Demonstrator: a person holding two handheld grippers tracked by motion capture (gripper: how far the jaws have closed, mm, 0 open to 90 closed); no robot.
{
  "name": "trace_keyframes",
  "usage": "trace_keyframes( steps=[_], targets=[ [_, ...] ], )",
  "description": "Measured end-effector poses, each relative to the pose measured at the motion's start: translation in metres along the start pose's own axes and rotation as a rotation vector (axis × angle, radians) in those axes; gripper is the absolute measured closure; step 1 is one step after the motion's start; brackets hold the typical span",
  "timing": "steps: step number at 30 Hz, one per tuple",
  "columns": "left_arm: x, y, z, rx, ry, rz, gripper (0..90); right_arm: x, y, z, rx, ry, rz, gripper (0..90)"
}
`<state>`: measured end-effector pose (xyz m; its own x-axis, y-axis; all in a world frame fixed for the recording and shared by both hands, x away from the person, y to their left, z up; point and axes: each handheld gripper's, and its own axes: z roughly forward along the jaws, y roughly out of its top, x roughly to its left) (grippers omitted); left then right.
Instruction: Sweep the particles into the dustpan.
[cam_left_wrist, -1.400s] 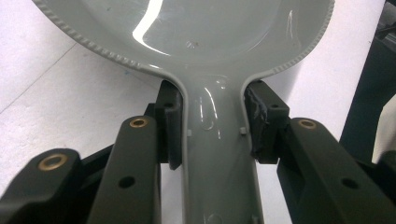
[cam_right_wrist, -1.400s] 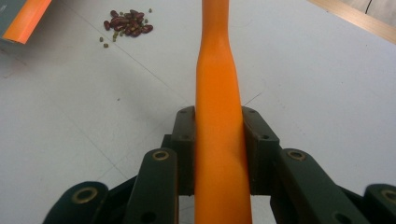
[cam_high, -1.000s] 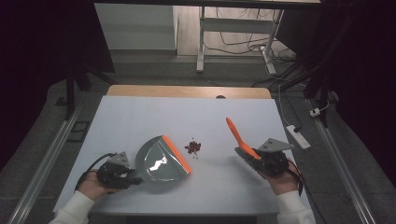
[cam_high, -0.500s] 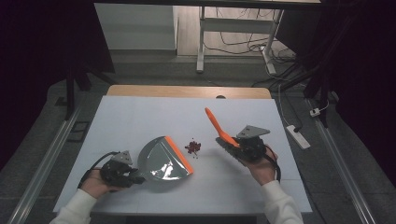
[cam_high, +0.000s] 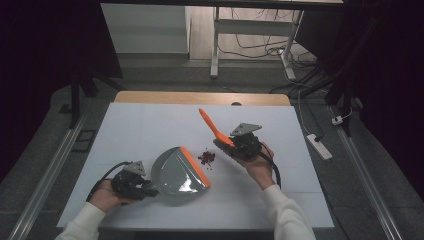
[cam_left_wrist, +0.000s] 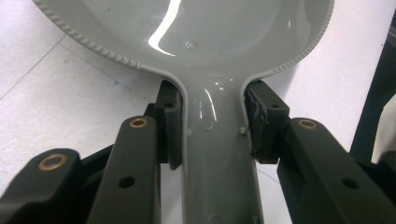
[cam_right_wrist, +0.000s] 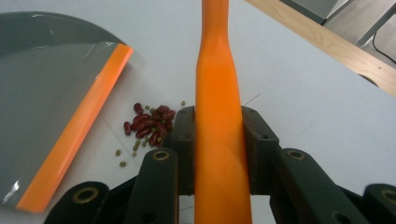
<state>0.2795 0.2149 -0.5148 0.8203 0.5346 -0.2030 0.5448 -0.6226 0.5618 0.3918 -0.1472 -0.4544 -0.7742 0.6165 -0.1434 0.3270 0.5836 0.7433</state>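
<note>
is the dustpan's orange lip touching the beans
Apart. The right gripper view shows a strip of bare table between the dustpan lip and the beans; the high view shows the same gap.

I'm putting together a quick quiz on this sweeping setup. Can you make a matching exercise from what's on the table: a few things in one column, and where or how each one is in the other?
Things:
1. grey dustpan
2. orange brush handle
3. pile of red beans
4. white power strip

States:
A. lying loose just beyond the orange lip
B. handle clamped in the left tongs
C. on the floor, off the table's right edge
D. clamped in the right tongs, pointing away from the person

Pairs: 1-B, 2-D, 3-A, 4-C
</note>
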Motion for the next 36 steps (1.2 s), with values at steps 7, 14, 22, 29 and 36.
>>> trace_keyframes(
  steps=[7,14,22,29,36],
  targets=[
    [0.001,0.002,0.002,0.005,-0.009,-0.005,61.3,-0.002,0.005,0.016,0.015,0.001,-0.005,70.5],
    [0.003,0.006,0.005,0.005,-0.032,-0.017,61.3,-0.001,0.006,0.023,0.025,0.001,-0.009,70.5],
    [0.009,0.016,0.006,0.057,-0.05,-0.04,61.3,-0.003,0.01,0.029,0.026,-0.003,-0.018,70.5],
    [0.011,0.021,0.006,0.08,-0.06,-0.049,61.4,-0.001,0.008,0.041,0.053,0.003,-0.011,70.5],
    [0.011,0.02,0.007,0.081,-0.055,-0.043,61.4,0.004,0.007,0.048,0.078,0.02,-0.021,70.5]
  ],
)
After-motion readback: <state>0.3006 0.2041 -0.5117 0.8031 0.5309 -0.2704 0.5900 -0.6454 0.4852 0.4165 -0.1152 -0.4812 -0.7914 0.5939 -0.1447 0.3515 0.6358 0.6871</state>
